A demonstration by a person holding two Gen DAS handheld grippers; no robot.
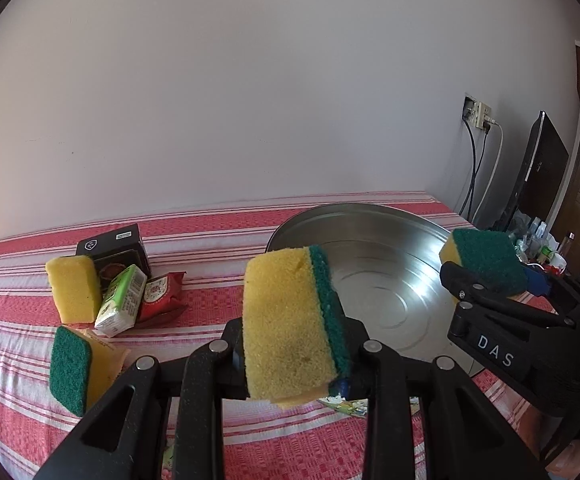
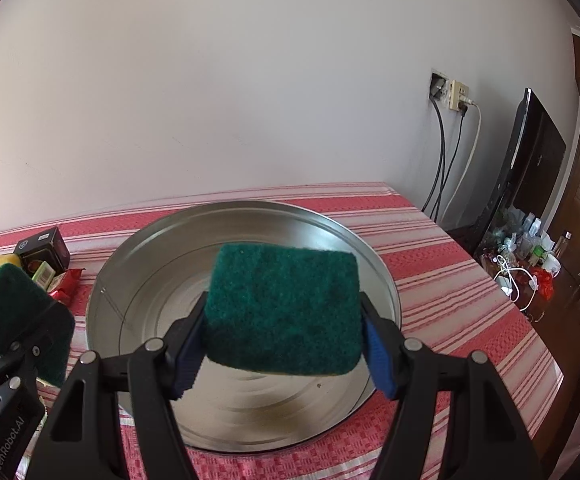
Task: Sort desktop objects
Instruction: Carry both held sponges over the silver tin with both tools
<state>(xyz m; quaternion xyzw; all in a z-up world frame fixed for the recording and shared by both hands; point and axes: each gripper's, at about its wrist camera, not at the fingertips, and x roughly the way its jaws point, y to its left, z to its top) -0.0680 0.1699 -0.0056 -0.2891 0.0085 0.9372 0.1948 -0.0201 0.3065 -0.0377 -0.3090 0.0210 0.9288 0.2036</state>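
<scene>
My left gripper (image 1: 294, 340) is shut on a yellow sponge with a green scouring side (image 1: 286, 328), held on edge above the table just left of a wide steel basin (image 1: 370, 236). My right gripper (image 2: 284, 332) is shut on a second sponge (image 2: 286, 312), green side up, over the basin (image 2: 250, 210), which has nothing lying in it. In the left wrist view the right gripper (image 1: 490, 280) hangs over the basin's right rim with its sponge (image 1: 486, 264). In the right wrist view the left gripper (image 2: 22, 328) and its sponge (image 2: 6, 308) show at the left edge.
On the red striped tablecloth (image 1: 218, 232) to the left lie a yellow sponge (image 1: 74, 292), a green-and-yellow sponge (image 1: 74, 368), a green-white packet (image 1: 122, 306), a red packet (image 1: 160, 296) and a black box (image 1: 114, 248). A monitor (image 2: 530, 160) and cluttered shelf stand right.
</scene>
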